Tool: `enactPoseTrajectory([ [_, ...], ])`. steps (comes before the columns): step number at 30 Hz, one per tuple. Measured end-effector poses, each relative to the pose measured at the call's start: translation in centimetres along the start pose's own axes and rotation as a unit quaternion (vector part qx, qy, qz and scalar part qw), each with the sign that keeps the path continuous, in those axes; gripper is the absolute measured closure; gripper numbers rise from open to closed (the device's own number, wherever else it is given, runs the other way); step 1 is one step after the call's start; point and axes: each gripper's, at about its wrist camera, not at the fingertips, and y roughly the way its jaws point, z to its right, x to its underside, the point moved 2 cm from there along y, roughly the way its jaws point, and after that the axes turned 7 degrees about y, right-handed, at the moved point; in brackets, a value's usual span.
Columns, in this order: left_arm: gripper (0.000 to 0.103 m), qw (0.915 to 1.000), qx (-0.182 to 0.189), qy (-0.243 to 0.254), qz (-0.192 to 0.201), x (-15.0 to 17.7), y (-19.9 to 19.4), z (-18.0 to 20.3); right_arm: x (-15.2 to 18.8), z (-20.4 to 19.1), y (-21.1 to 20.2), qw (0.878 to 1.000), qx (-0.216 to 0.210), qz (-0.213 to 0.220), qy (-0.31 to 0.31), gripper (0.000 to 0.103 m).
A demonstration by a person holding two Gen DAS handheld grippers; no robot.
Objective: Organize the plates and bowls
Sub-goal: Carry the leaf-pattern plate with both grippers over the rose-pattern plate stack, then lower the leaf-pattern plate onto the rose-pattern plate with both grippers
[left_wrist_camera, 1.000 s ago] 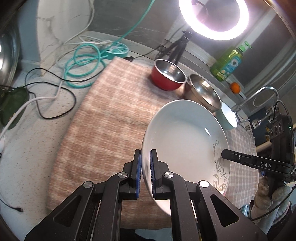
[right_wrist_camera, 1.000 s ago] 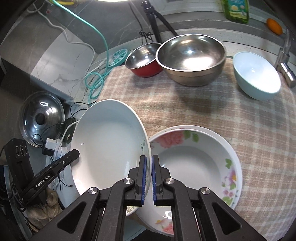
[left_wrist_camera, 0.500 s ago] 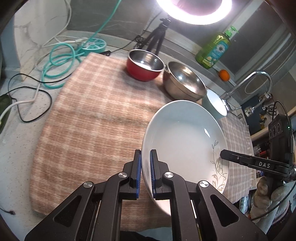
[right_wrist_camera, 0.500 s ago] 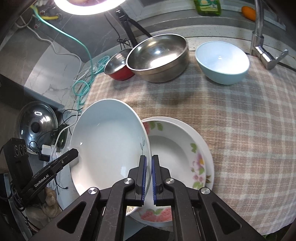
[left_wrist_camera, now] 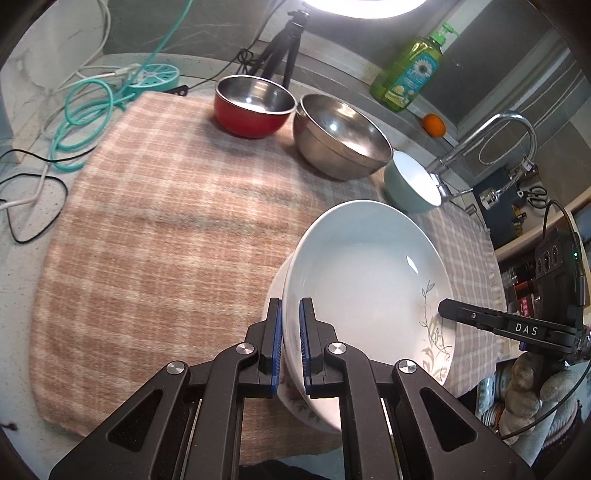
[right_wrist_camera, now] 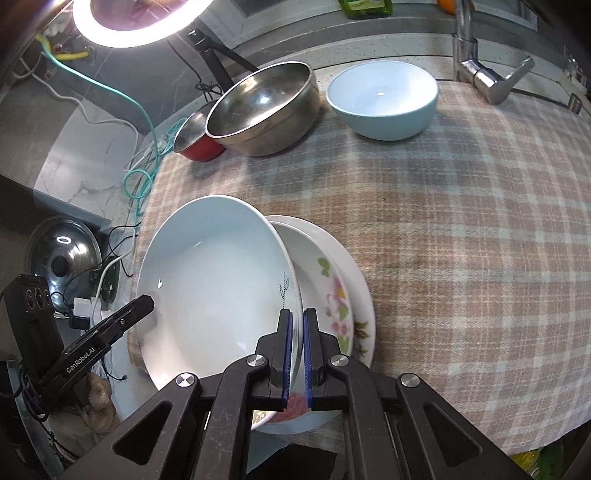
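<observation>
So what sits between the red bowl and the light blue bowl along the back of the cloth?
The large steel bowl, touching the red bowl and apart from the light blue bowl, clearest in the right wrist view.

The white plate [right_wrist_camera: 218, 291] is covering most of the floral plate [right_wrist_camera: 332, 291] beneath it. The steel bowl [right_wrist_camera: 262, 110] is hiding much of the red bowl [right_wrist_camera: 195, 142]. The ring light [left_wrist_camera: 364, 7] is getting cut off by the top edge.
</observation>
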Motion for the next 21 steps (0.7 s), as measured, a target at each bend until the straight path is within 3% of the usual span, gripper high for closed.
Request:
enactPoseTrajectory([
  [21, 0.096, 0.9997, 0.003, 0.009, -0.022, 0.6, 2.1, 1.1, 0.6, 2.4, 0.7, 1.000, 0.017, -0.008, 0.020, 0.098],
])
